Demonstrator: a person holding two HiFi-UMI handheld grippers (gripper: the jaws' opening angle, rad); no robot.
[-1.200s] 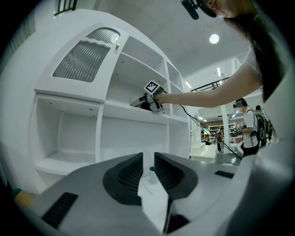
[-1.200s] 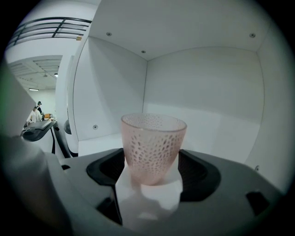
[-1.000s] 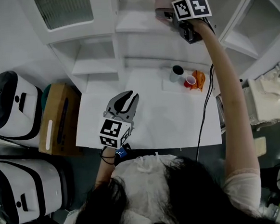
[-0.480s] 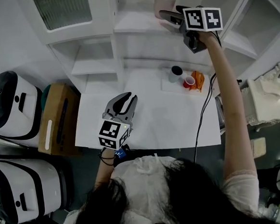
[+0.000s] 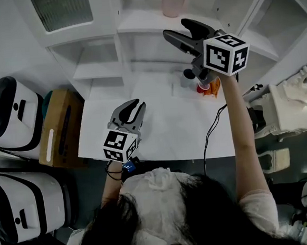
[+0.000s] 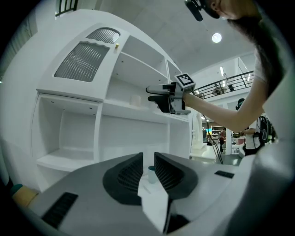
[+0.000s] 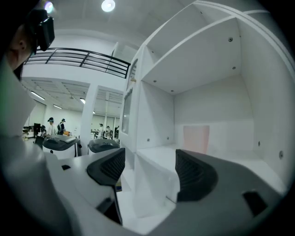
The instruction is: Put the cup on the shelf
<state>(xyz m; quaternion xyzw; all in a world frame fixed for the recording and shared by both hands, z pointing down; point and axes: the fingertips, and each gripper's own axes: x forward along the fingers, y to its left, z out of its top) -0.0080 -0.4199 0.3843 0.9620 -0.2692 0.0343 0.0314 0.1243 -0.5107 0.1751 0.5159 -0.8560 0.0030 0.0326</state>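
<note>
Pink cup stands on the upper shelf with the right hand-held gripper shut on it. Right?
Not shut on it. The pink cup stands on the upper shelf, but the right hand-held gripper is open, empty and apart from the cup, as the right gripper view shows.

Pink cup (image 5: 173, 2); white shelf (image 5: 141, 24)

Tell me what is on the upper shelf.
A pink cup stands upright on the upper shelf, apart from the open right claw. Part of the shelf is covered by that claw.

No legible text, label or number anywhere
</note>
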